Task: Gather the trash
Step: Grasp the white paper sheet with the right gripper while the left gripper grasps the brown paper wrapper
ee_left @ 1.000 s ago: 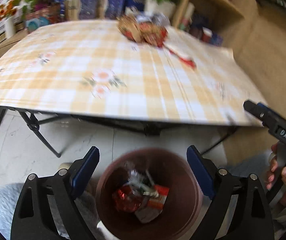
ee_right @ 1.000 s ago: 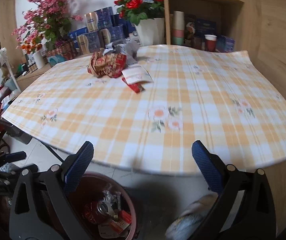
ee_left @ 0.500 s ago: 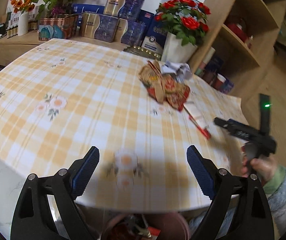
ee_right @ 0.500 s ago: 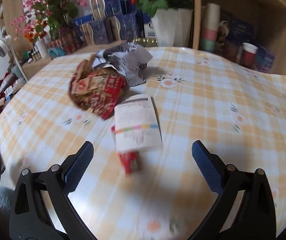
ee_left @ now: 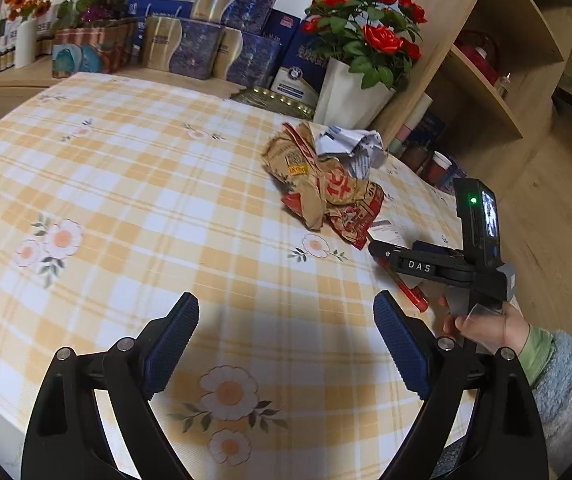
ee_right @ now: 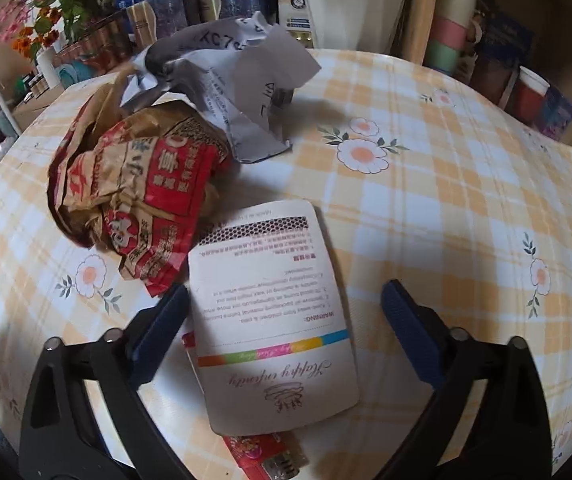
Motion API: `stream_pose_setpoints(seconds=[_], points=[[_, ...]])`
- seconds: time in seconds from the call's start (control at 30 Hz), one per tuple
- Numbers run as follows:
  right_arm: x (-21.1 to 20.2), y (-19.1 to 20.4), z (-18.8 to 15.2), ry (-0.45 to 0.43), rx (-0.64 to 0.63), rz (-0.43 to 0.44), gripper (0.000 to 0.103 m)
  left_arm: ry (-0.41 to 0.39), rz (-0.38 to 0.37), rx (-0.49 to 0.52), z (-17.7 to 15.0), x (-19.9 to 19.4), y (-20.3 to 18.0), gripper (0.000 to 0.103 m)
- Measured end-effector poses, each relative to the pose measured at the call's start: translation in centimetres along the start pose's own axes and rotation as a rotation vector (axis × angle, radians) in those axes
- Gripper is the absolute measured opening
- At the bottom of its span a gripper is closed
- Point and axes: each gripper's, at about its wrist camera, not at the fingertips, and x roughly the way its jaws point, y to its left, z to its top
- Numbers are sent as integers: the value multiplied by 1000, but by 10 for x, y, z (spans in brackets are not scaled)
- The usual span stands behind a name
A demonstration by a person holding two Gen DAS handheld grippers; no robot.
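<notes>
Trash lies on the tabletop, which wears a yellow-checked cloth with daisies. A flat white packet printed with a warning text and a rainbow stripe sits nearest in the right wrist view, partly covering a red wrapper. Just beyond it to the left is a crumpled brown-and-red paper bag, and a crushed grey-white paper rests against the bag's far side. The right gripper hangs over the packet, its jaws closing, the packet between them but not yet pinched. The left gripper hovers above bare cloth at the near edge, jaws released and holding nothing. A white vase of red roses stands at the far edge.
</notes>
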Motion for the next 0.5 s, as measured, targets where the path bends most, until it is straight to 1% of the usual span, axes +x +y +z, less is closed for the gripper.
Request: stream_pose_setpoints(seconds=[0.03, 0.07, 0.13, 0.2, 0.27, 0.37, 0.5], points=[[-2, 0, -1, -11, -5, 6, 73, 4, -5, -5, 1, 4, 0, 87], [-5, 0, -2, -22, -8, 12, 70, 8, -12, -12, 2, 8, -1, 87], [-12, -5, -4, -39, 34, 30, 68, 12, -24, -13, 6, 14, -3, 87], [-22, -15, -7, -73, 101, 65, 67, 21, -36, -2, 11, 23, -8, 87], [-33, -19, -7, -109, 129, 76, 67, 29, -52, 0, 18, 33, -12, 87], [-53, -23, -10, -174, 144, 83, 67, 27, -69, -7, 32, 48, -20, 87], [-73, -25, -17, -229, 135, 90, 67, 39, -84, -18, 54, 76, -28, 86]])
